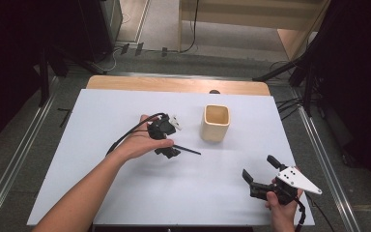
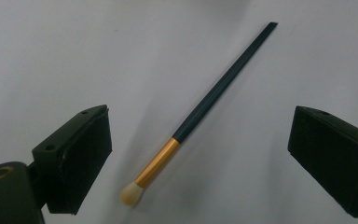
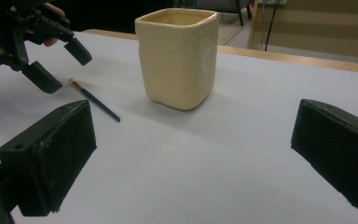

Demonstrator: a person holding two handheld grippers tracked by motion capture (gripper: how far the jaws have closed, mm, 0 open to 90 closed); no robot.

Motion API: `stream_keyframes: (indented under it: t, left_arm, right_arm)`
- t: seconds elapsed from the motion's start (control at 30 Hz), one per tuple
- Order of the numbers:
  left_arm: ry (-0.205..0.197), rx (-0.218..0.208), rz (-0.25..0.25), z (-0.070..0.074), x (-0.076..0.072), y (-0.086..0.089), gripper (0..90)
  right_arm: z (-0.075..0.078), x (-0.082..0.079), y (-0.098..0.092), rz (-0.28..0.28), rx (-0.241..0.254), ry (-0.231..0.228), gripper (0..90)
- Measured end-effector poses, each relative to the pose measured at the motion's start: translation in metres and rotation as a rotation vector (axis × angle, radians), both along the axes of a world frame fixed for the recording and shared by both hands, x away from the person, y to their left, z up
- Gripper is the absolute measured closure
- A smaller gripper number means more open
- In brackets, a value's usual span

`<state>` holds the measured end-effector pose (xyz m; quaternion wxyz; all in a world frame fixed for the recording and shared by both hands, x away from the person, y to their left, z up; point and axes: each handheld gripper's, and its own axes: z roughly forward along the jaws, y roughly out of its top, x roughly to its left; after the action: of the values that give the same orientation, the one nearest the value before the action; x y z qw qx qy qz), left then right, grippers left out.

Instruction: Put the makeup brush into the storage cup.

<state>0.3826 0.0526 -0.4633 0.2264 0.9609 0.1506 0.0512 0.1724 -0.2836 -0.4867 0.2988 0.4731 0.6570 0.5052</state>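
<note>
Your left gripper (image 1: 170,140) hangs with jaws spread wide over the makeup brush (image 2: 200,114) — it lies flat on the white table (image 1: 101,145), untouched between them — then comes the cream square cup (image 1: 216,123), upright, and your right gripper (image 1: 261,175), jaws open and empty.

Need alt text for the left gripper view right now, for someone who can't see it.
A slim brush with a dark handle, gold ferrule and pale bristles lies diagonally on the white table, between the open black jaws of the left gripper, which do not touch it.
</note>
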Motion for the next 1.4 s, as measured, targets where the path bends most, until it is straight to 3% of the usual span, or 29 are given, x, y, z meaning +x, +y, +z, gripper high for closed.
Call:
stream_keyframes:
  t: [0.07,0.17,0.3,0.33,0.4,0.47,0.5,0.57,0.73,0.97,1.07,1.4]
  left_arm:
    - [0.006,0.043,-0.005,-0.001,0.002,-0.002,9.1]
    - [-0.003,0.067,0.004,-0.002,0.002,-0.005,13.1]
    - [-0.001,0.072,0.013,-0.003,0.001,-0.007,16.9]
    - [-0.002,0.077,0.016,-0.003,0.001,-0.007,22.3]
    - [-0.011,0.079,0.021,-0.003,0.002,-0.007,24.5]
    - [-0.028,0.082,0.032,-0.003,0.002,-0.008,31.3]
    - [-0.035,0.089,0.031,-0.002,0.003,-0.008,39.7]
    - [-0.018,0.073,0.039,-0.002,0.004,-0.007,43.0]
    - [-0.013,0.094,0.029,-0.004,0.009,-0.004,54.0]
    - [-0.044,0.133,-0.033,-0.005,0.005,-0.007,55.8]
    - [-0.025,0.142,-0.055,-0.006,0.006,-0.01,57.4]
    - [0.017,0.179,-0.06,-0.008,0.009,-0.015,65.0]
  right_arm:
    - [0.0,0.0,0.0,0.001,0.0,0.001,0.4]
    - [0.0,0.001,0.001,0.003,-0.001,0.004,0.4]
    - [-0.001,0.001,0.001,0.006,-0.001,0.006,0.4]
    - [-0.001,0.001,0.001,0.007,-0.002,0.007,0.4]
    - [-0.001,0.001,0.001,0.007,-0.002,0.009,0.4]
    - [-0.002,0.002,0.001,0.009,-0.005,0.008,0.4]
    - [-0.002,0.002,0.001,0.011,-0.004,0.011,0.4]
    - [-0.002,0.003,0.001,0.011,-0.004,0.012,0.4]
    - [-0.002,0.002,0.002,0.016,-0.011,0.009,0.4]
    - [-0.002,0.003,0.002,0.013,-0.007,0.017,0.5]
    - [-0.003,0.003,0.003,0.015,-0.01,0.018,0.5]
    - [-0.003,0.004,0.002,0.015,-0.004,0.02,0.5]
